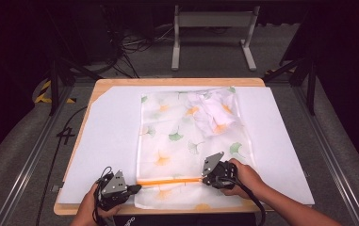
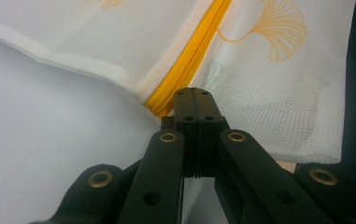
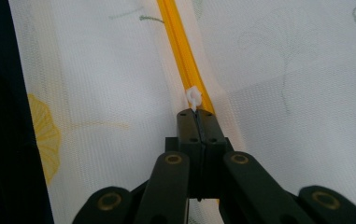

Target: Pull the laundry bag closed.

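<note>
A white mesh bag [image 1: 186, 141] printed with green and orange ginkgo leaves lies flat on the sheet. Crumpled white cloth [image 1: 215, 113] sits at its far right corner. An orange zipper [image 1: 170, 181] runs across the bag near the front edge. My left gripper [image 1: 137, 188] is at the zipper's left end. In the left gripper view its jaws [image 2: 194, 93] are shut on the bag's edge beside the zipper [image 2: 199, 46]. My right gripper [image 1: 203, 179] sits at the zipper's right part. There its jaws [image 3: 196, 113] pinch the small white zipper pull [image 3: 194, 97] on the orange teeth [image 3: 178, 37].
A white sheet [image 1: 111, 141] covers the wooden table [image 1: 177, 82]. Behind the table stand a white metal frame [image 1: 212, 28] and loose cables [image 1: 134, 44] on the floor. Metal rails [image 1: 31, 155] run along both sides.
</note>
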`<state>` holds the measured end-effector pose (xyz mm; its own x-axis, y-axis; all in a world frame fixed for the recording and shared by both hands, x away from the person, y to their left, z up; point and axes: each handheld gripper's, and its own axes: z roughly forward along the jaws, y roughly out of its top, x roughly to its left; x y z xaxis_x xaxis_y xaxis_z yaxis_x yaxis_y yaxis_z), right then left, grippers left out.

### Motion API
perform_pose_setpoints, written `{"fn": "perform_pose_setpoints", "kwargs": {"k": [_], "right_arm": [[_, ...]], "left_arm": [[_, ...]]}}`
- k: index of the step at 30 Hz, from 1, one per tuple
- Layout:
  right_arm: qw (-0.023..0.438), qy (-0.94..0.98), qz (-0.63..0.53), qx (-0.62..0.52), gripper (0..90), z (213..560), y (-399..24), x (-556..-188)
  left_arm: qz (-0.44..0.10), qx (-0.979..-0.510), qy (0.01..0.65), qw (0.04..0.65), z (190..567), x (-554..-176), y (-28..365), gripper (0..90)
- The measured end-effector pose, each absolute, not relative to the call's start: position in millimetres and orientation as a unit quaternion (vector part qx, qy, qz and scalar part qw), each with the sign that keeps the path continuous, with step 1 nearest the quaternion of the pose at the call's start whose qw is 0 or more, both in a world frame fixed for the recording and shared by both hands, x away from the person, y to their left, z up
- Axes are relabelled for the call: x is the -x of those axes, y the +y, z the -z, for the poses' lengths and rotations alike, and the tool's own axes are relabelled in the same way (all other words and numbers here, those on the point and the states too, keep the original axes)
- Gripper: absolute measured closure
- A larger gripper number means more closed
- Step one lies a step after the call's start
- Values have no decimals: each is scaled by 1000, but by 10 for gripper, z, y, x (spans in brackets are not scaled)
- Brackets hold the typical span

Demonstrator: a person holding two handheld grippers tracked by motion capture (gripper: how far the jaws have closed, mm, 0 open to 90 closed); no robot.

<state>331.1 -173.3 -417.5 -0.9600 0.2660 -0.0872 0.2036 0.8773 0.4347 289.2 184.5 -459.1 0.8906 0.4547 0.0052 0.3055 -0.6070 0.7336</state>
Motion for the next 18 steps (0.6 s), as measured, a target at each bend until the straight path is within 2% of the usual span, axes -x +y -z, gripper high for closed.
{"fn": "perform_pose_setpoints", "kwargs": {"k": [18], "right_arm": [[88, 966, -210, -123, 900, 4138, -1865, -3267]], "left_arm": [[-95, -892, 212, 388, 4590, -2895, 1847, 900]]}}
